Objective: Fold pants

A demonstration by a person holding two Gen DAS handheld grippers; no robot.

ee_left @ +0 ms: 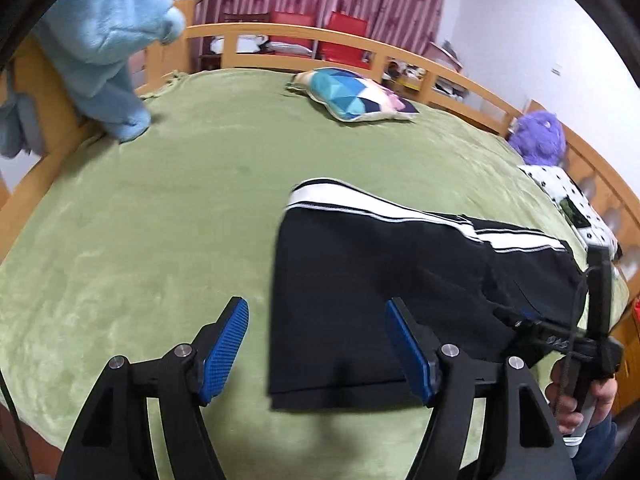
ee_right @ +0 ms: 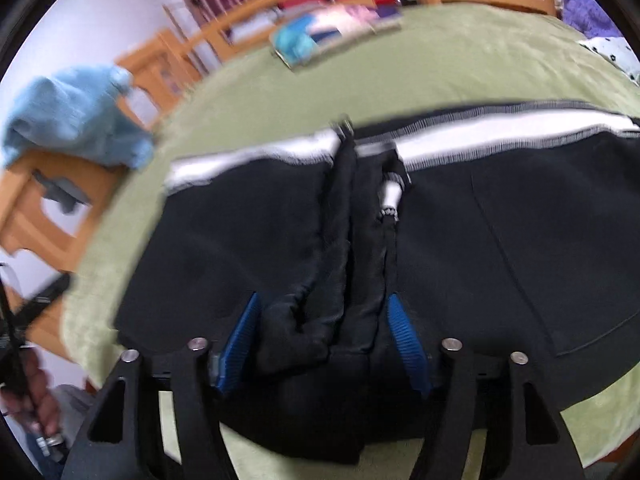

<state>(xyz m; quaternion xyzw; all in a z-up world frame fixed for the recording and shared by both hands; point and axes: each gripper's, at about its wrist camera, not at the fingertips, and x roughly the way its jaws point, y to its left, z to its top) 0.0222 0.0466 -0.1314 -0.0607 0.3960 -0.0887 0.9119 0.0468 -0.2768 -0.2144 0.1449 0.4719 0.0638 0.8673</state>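
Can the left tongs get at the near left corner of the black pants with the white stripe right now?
Probably yes. The left tongs stand open over the black white-striped pants, the corner lying between the blue pads, with only green blanket around it.

Our left gripper (ee_left: 316, 346) hangs open over the pants (ee_left: 400, 280), whose cuff edge lies between our fingers.

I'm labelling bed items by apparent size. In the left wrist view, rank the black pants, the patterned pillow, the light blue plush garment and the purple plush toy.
1. black pants, clearly largest, though nearest the camera.
2. light blue plush garment.
3. patterned pillow.
4. purple plush toy, smallest, partly cut off near the edge.
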